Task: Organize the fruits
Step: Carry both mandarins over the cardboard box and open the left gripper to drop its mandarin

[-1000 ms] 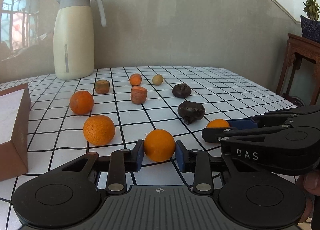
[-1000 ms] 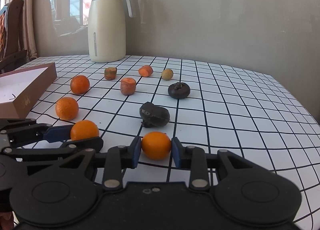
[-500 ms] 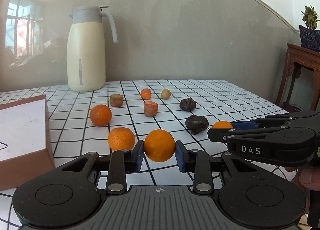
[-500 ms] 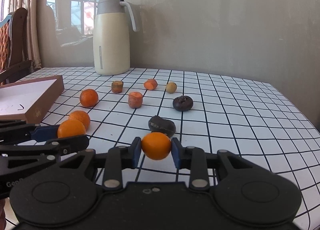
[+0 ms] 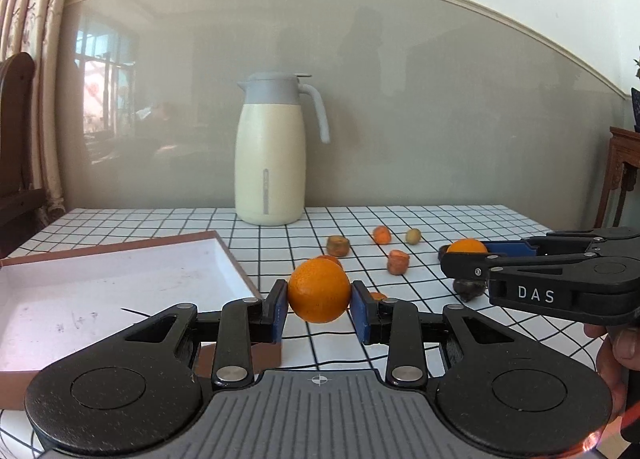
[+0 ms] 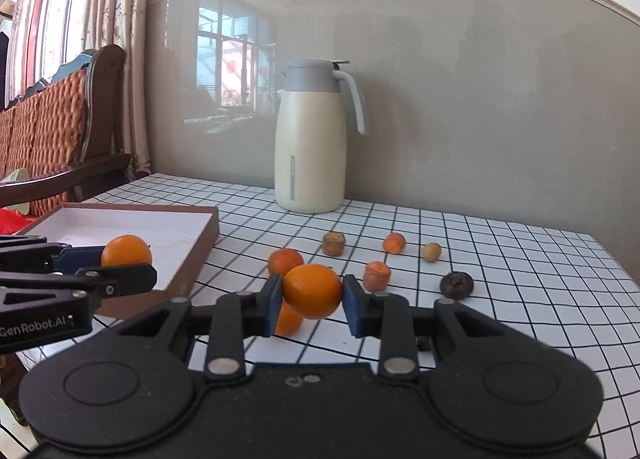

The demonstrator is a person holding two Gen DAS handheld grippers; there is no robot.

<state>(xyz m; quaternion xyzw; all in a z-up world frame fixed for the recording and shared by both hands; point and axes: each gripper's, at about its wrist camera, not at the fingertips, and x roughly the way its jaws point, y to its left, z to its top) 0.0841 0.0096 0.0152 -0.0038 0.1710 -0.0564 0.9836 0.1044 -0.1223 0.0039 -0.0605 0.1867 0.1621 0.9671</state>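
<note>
My left gripper [image 5: 319, 299] is shut on an orange [image 5: 319, 290], held above the table by the near right corner of the brown box with a white inside [image 5: 100, 283]. My right gripper [image 6: 310, 295] is shut on a second orange [image 6: 312, 290], held in the air to the right of the box [image 6: 132, 225]. Each gripper shows in the other's view: the right one [image 5: 466, 249] and the left one [image 6: 126, 255]. Two more oranges [image 6: 285, 261] [image 6: 289, 319] lie on the checked table below.
A cream thermos jug [image 6: 311, 139] stands at the back. Carrot pieces [image 6: 376, 274], a brown piece [image 6: 333, 243], a small yellowish fruit [image 6: 431, 251] and a dark fruit [image 6: 457, 284] lie on the table. A wooden chair [image 6: 60, 131] stands at the left.
Both grippers have lifted their oranges off the table and swung left toward the box, which now fills more of both views.
</note>
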